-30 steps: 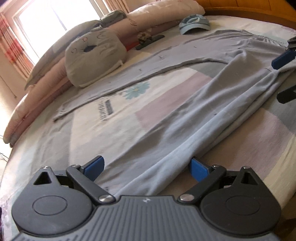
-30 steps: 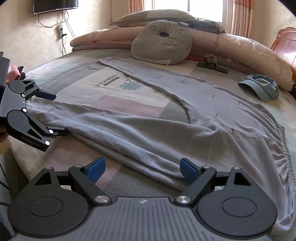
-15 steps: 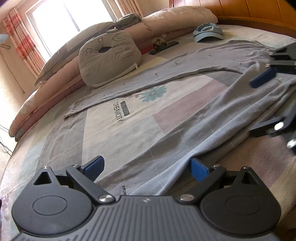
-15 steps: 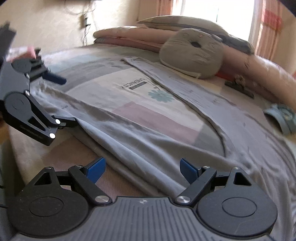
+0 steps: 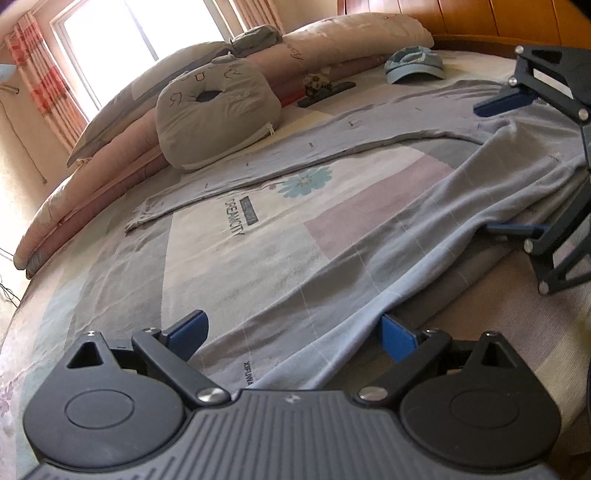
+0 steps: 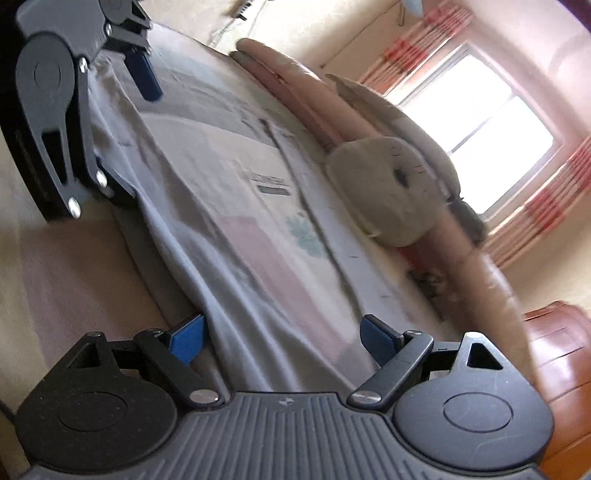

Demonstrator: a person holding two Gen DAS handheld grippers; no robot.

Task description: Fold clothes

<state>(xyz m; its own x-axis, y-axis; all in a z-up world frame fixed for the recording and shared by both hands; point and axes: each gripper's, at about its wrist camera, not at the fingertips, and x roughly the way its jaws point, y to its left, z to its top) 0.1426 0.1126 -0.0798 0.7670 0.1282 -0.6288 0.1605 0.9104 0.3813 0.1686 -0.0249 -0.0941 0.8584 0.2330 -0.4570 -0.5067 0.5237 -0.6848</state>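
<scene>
Grey trousers (image 5: 424, 229) lie spread on the patterned bedsheet (image 5: 122, 295), one leg running to the far left, the other toward me. My left gripper (image 5: 291, 332) stands open at the near leg's hem, the cloth lying between its blue pads without being pressed. My right gripper (image 5: 509, 166) is rolled on its side further along the same leg, open, one pad above the cloth and one at its near edge. In the right wrist view the trousers (image 6: 258, 277) pass between the wide-apart fingers of the right gripper (image 6: 282, 339). The left gripper (image 6: 129, 136) shows at the top left.
A grey ring cushion (image 5: 218, 118) leans on rolled pink bedding at the back. A blue cap (image 5: 413, 64) and a dark clip (image 5: 325, 90) lie near the wooden headboard (image 5: 480, 22). The bed's edge runs just under both grippers.
The right gripper has rolled onto its side and slid along the leg toward the left gripper, so it looms larger in the left wrist view. The left gripper has hardly moved.
</scene>
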